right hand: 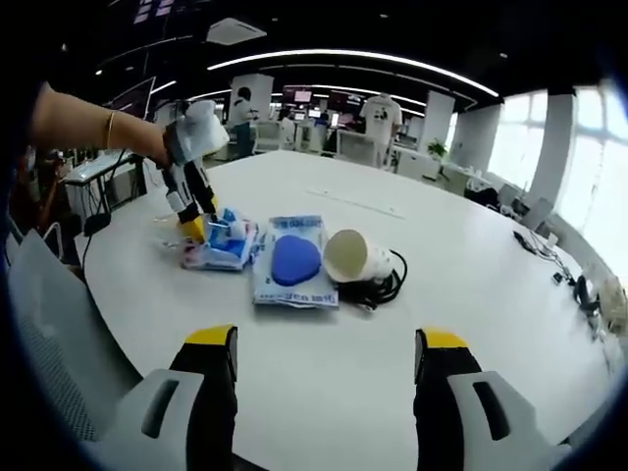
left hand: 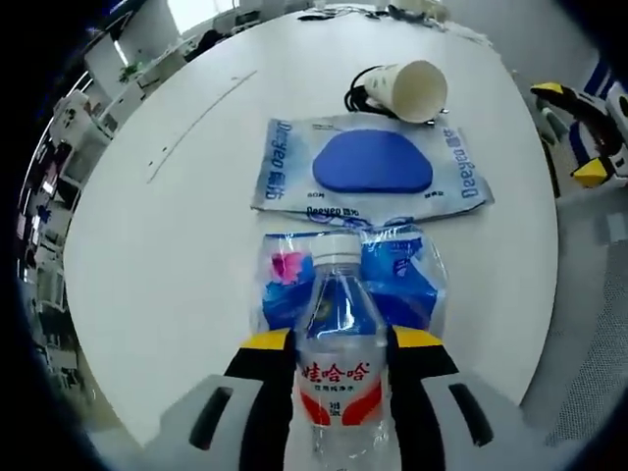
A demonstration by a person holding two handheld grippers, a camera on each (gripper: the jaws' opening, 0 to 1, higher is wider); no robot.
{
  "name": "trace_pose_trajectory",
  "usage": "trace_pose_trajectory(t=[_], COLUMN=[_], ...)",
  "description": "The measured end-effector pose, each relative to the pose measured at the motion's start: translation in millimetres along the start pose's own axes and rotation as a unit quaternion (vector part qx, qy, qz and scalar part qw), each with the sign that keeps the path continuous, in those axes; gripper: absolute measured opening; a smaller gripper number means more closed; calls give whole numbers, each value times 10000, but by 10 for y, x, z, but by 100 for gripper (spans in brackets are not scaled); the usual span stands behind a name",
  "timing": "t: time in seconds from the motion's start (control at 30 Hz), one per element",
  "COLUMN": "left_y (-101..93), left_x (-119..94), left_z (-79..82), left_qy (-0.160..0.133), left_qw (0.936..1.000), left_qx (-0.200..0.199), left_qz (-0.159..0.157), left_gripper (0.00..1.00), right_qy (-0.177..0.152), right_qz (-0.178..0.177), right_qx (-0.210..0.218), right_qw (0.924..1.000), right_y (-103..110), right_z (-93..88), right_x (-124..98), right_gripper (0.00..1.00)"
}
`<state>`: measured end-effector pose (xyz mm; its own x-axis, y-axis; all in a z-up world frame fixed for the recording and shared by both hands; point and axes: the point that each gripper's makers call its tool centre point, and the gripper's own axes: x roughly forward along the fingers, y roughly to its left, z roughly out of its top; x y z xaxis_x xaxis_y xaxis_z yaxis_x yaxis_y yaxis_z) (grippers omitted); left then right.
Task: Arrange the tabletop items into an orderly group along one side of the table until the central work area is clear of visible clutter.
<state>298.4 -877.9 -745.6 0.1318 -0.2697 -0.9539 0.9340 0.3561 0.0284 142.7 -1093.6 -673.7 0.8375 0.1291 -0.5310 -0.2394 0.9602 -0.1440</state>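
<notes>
A clear water bottle [left hand: 340, 378] with a white cap and a red-and-white label stands between the jaws of my left gripper [left hand: 341, 339], which is shut on it. Behind it a blue tissue pack [left hand: 412, 275] lies flat. Farther off lie a packaged blue mouse pad [left hand: 373, 162], a paper cup [left hand: 414, 88] on its side and a black cable [left hand: 359, 90]. My right gripper [right hand: 324, 348] hangs open over bare table near the front edge. From there I see the left gripper [right hand: 194, 218] in a person's hand, the tissue pack [right hand: 218, 253], the mouse pad [right hand: 292, 260], the cup [right hand: 351, 255] and the cable [right hand: 385, 287].
The round white table [left hand: 167, 245] curves away on all sides. More cables [right hand: 549, 257] lie at its far right edge. A grey chair [right hand: 44, 324] stands by the left side. Office desks and people are in the background.
</notes>
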Motion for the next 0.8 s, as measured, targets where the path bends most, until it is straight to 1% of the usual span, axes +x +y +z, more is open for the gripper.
trace_pose_trajectory(t=[0.13,0.3,0.33,0.37,0.43,0.63,0.8], left_y=[-9,-23,-34,-39,-41,-38,-39], left_x=[16,26,24,24,20,29,12], left_z=[-8,-21,-25,-26,-32,-36,-45], left_qy=[366,616,646,655,686,669,536], left_qw=[9993,9978,9971,9967,9969,9971,9982], left_qx=[102,204,368,446,346,313,244], left_qz=[-62,-110,-147,-161,-142,-164,-130], left_gripper=[36,36,36,36,36,35,35], right_qy=[-9,19,13,13,37,35,46], right_qz=[9,-15,-16,-13,-15,-22,-45], right_qx=[-26,-35,-32,-28,-44,-45,-56], right_qw=[10000,10000,10000,10000,10000,10000,10000], right_y=[7,-2,-3,-2,-2,-6,-12], right_z=[5,-6,-4,-3,-10,-12,-16], right_x=[-1,-2,-2,-2,-1,-1,-6], right_gripper=[71,71,71,71,71,71,71])
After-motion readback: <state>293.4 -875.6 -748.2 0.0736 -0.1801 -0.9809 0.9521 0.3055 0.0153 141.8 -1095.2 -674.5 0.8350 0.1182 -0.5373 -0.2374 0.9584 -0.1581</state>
